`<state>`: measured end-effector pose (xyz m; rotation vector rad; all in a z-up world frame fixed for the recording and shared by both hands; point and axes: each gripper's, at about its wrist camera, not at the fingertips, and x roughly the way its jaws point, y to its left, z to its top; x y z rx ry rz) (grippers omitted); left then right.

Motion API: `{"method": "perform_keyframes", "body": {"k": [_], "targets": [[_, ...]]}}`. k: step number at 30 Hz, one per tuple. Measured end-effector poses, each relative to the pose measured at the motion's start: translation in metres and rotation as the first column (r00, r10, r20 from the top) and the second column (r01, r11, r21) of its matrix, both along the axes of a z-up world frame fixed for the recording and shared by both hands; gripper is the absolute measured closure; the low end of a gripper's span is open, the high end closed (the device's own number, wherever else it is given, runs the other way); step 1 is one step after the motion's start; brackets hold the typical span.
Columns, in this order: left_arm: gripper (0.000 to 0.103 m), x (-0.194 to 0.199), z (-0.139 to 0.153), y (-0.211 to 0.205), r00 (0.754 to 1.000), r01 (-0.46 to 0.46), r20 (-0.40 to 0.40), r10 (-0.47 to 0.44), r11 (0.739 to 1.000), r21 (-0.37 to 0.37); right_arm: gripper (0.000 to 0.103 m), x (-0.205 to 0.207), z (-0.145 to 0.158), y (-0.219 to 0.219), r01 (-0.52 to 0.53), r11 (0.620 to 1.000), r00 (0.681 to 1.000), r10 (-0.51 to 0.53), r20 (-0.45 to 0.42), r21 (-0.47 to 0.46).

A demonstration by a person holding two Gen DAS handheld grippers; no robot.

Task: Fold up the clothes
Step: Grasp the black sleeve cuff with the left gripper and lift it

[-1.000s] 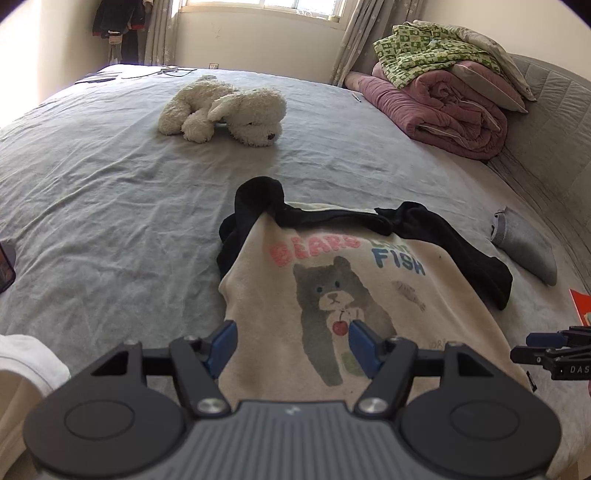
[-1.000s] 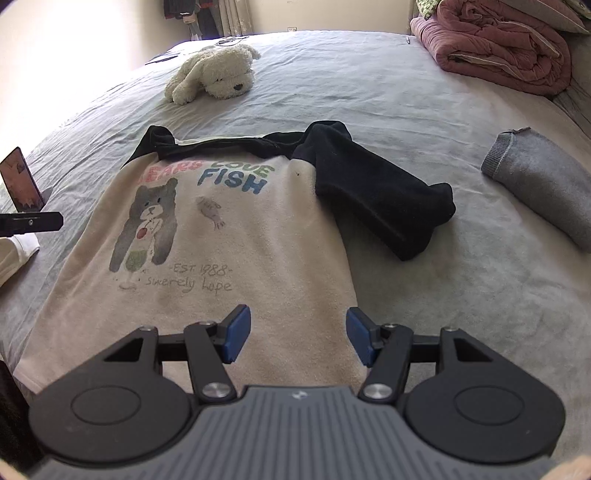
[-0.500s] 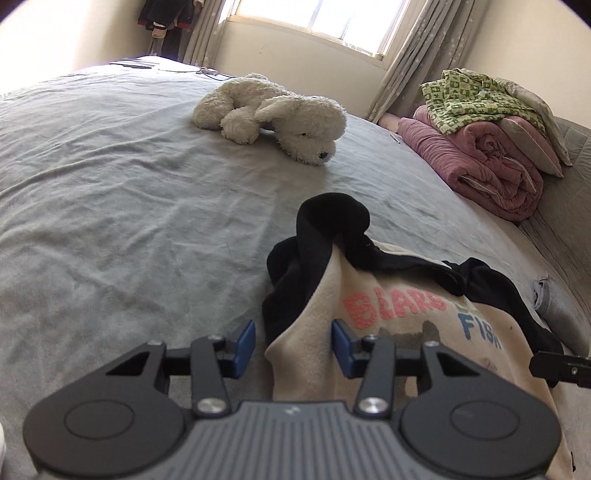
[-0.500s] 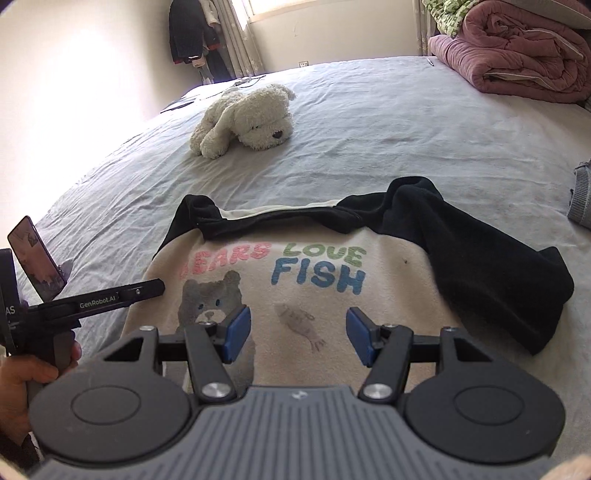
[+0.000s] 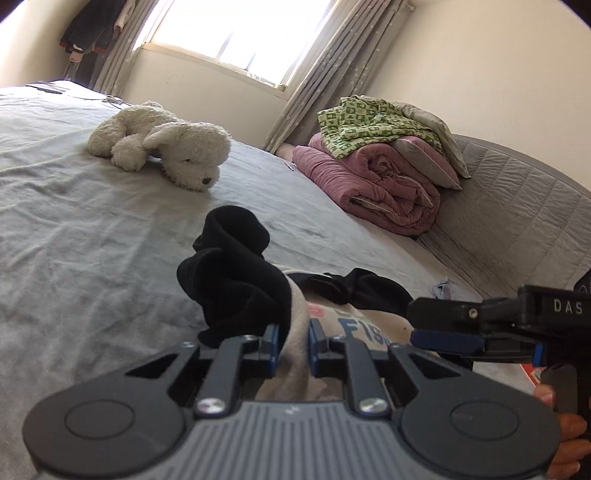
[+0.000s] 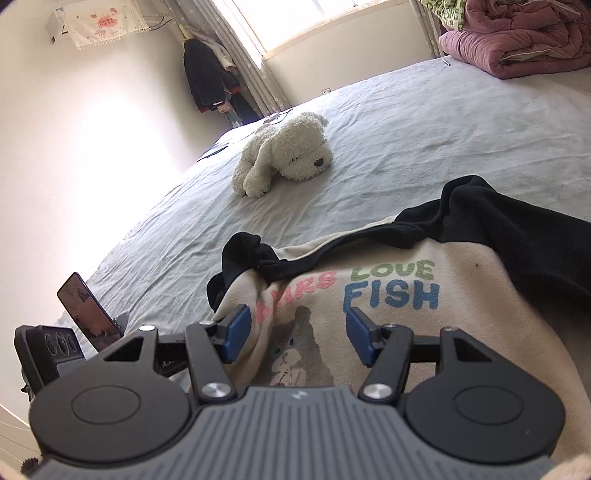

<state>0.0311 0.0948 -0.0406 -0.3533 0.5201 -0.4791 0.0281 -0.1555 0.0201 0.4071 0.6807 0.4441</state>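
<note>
You're working in a bright bedroom with pale walls (image 6: pixel 92 155). Ahead of you a wide bed (image 5: pixel 74 229) under a wrinkled grey sheet fills most of the view. Sunlight pours through the window (image 5: pixel 236 33), framed by grey curtains (image 5: pixel 325 70). Dark clothes (image 6: pixel 207 77) hang in the corner beside it. On your right a quilted grey headboard (image 5: pixel 517 206) runs along the bed.

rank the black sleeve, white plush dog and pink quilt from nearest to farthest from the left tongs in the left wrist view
1. black sleeve, bunched just ahead of the left tongs
2. white plush dog, far left on the bed
3. pink quilt, far right by the curtain; too close to the dog to call
</note>
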Motion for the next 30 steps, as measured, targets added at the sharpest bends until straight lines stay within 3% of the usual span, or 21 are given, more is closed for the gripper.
{"method": "perform_keyframes", "body": {"k": [7,14,15,16,17,18,20,21,24,30], "targets": [[0.088,-0.015,-0.007,-0.051,0.981,0.193,-0.022,-0.192,0.976,0.106,0.042,0.006,-0.003,-0.011,0.015,0.997,0.999,-0.013,-0.032,0.073],[0.088,-0.024,-0.005,-0.075,0.969,0.247,-0.04,-0.244,0.942,0.227,0.042,0.011,-0.01,-0.009,0.004,0.993,0.998,0.002,-0.059,0.115],[0.088,-0.023,-0.004,-0.075,0.97,0.244,-0.044,-0.241,0.941,0.235,0.054,0.012,-0.011,-0.01,0.02,0.994,0.998,-0.014,-0.062,0.104],[0.088,-0.023,-0.003,-0.075,0.97,0.241,-0.052,-0.236,0.941,0.236,0.083,0.013,-0.012,-0.01,0.04,0.996,0.997,-0.034,-0.072,0.082],[0.086,-0.021,-0.002,-0.074,0.97,0.241,-0.068,-0.232,0.944,0.226,0.089,0.014,-0.014,-0.011,0.065,0.996,0.995,-0.06,-0.086,0.059],[0.084,-0.02,-0.001,-0.073,0.969,0.245,-0.084,-0.232,0.947,0.207,0.089,0.014,-0.016,-0.015,0.102,0.994,0.99,-0.098,-0.105,0.033],[0.063,-0.019,0.003,-0.07,0.963,0.261,-0.105,-0.247,0.952,0.158,0.089,0.014,-0.018,-0.024,0.172,0.984,0.975,-0.175,-0.134,-0.032],[0.059,-0.021,0.006,-0.069,0.961,0.27,-0.105,-0.257,0.954,0.133,0.089,0.014,-0.02,-0.03,0.196,0.979,0.967,-0.203,-0.153,-0.058],[0.055,-0.025,0.014,-0.067,0.956,0.284,-0.098,-0.275,0.954,0.095,0.09,0.011,-0.027,-0.05,0.227,0.972,0.948,-0.234,-0.216,-0.058],[0.047,-0.023,0.024,-0.06,0.968,0.239,-0.095,-0.232,0.969,0.065,0.09,-0.004,-0.037,-0.06,0.21,0.972,0.943,-0.23,-0.241,-0.105]]}}
